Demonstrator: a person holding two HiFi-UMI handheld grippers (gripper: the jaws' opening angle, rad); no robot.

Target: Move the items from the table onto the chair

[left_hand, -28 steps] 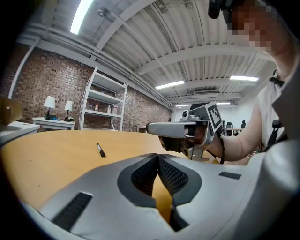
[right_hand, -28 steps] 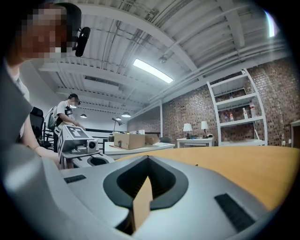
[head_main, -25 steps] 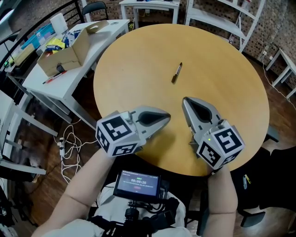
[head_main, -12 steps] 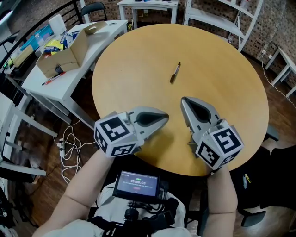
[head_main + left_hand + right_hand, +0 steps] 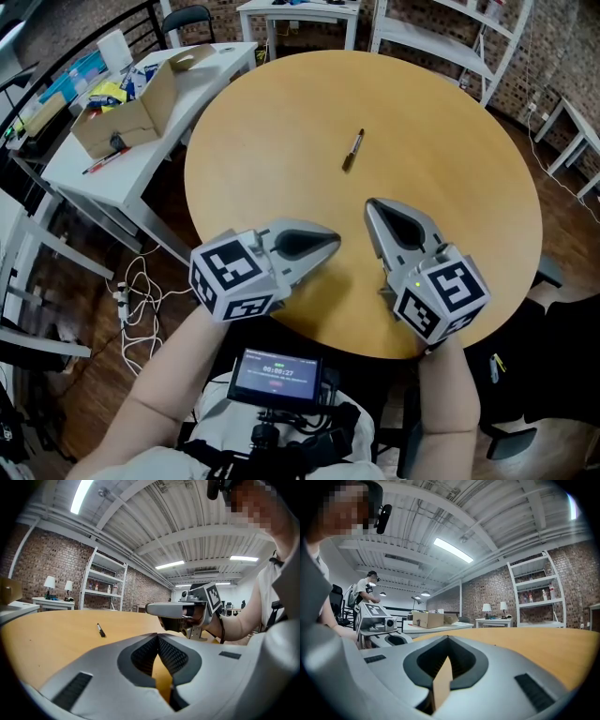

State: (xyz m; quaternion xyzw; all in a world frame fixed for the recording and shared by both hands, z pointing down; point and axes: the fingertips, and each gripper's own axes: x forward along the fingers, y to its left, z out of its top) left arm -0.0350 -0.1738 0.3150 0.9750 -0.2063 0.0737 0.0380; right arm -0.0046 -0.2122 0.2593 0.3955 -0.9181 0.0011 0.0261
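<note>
A black marker (image 5: 352, 150) lies alone on the round wooden table (image 5: 281, 122), past both grippers; the left gripper view shows the same marker (image 5: 100, 630) to the left. My left gripper (image 5: 336, 240) hovers over the table's near edge, shut and empty, its tips pointing right. Beside it my right gripper (image 5: 368, 203) is shut with nothing between its jaws and points toward the marker. In the left gripper view the right gripper (image 5: 164, 609) crosses ahead of my own jaws (image 5: 158, 637). A black chair (image 5: 562, 361) stands at the table's lower right.
A white side table (image 5: 112, 164) with an open cardboard box (image 5: 141, 103) and clutter stands to the left. Cables (image 5: 141, 291) lie on the floor below it. White shelving (image 5: 441, 37) stands behind the table. A person (image 5: 365, 590) is far off in the right gripper view.
</note>
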